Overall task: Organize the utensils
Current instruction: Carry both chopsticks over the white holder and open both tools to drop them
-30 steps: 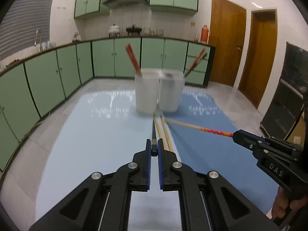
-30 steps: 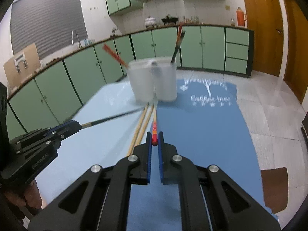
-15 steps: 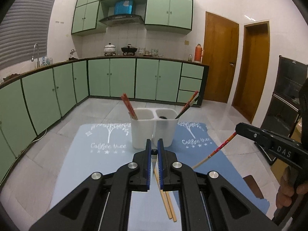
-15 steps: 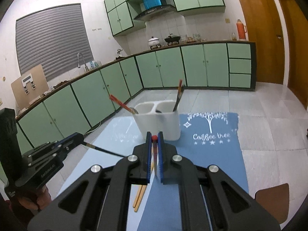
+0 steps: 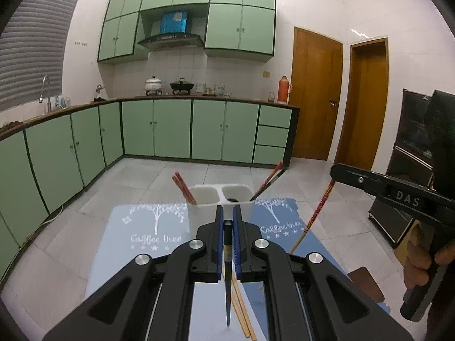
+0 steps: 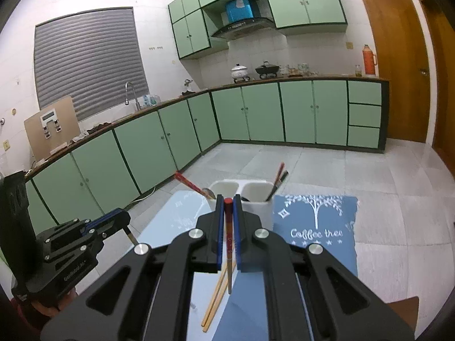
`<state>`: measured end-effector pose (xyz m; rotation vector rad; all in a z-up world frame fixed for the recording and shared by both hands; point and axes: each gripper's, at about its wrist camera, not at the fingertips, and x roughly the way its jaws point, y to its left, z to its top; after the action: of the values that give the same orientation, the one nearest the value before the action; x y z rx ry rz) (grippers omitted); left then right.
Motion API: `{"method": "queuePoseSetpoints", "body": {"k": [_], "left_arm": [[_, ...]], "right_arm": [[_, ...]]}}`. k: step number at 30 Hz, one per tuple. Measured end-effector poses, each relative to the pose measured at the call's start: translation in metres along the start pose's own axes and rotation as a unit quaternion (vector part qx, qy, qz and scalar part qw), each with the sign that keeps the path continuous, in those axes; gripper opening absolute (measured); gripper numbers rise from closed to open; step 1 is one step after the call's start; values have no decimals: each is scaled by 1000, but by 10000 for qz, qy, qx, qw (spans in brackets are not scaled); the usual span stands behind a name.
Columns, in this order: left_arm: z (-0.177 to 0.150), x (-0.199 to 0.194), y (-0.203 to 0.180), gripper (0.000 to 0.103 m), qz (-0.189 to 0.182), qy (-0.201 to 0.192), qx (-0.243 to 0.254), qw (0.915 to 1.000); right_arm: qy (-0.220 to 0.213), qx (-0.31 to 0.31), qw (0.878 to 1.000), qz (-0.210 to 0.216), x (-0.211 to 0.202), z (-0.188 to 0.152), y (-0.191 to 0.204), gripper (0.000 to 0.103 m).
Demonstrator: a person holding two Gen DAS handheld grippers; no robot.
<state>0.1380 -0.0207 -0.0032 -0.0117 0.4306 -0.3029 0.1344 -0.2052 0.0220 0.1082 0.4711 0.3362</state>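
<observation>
Grippers raised since second ago, chopsticks swung from flat to hanging tip-down. Left gripper (image 5: 228,224) clamps black chopstick (image 5: 227,270); right gripper (image 6: 226,207) clamps red chopstick (image 6: 228,244). Holder (image 5: 220,196) far centre on mat (image 5: 142,244); two pale chopsticks (image 6: 216,298) lie near. Judgement: insertion next.

Home kitchen. Mint-green base cabinets (image 5: 173,129) in an L along two walls, matching wall cabinets (image 5: 240,27) above. Range hood (image 5: 170,38) over a stove with a white pot (image 5: 153,83) and black wok (image 5: 182,85). Sink faucet (image 6: 130,92) under a shuttered window (image 6: 88,59). Red thermos (image 5: 283,92) at counter end. White tiled backsplash, grey floor tiles, wooden doors (image 5: 317,93) on the right. Work surface covered by a blue "Coffee tree" mat (image 6: 315,227).
</observation>
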Motion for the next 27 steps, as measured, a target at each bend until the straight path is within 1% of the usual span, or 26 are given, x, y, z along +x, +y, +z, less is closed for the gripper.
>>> {"method": "queuePoseSetpoints", "body": {"k": [6, 13, 17, 21, 25, 27], "left_arm": [[19, -5, 0, 6, -64, -198, 90, 9997], [63, 6, 0, 6, -80, -606, 207, 9979], [97, 19, -1, 6, -93, -855, 261, 9960], [130, 38, 0, 6, -8, -1123, 340, 9931], [150, 64, 4, 6, 59, -1230, 313, 9919], [150, 76, 5, 6, 121, -1249, 304, 9916]], "right_arm": [[-167, -185, 9997, 41, 2, 26, 4, 5], [-440, -385, 9983, 13, 13, 68, 4, 5], [-616, -414, 9972, -19, 21, 95, -1, 5], [-723, -453, 9963, -98, 37, 118, -9, 5], [-723, -452, 9961, -228, 59, 131, -19, 5], [-675, -450, 9962, -303, 73, 132, -25, 5]]}}
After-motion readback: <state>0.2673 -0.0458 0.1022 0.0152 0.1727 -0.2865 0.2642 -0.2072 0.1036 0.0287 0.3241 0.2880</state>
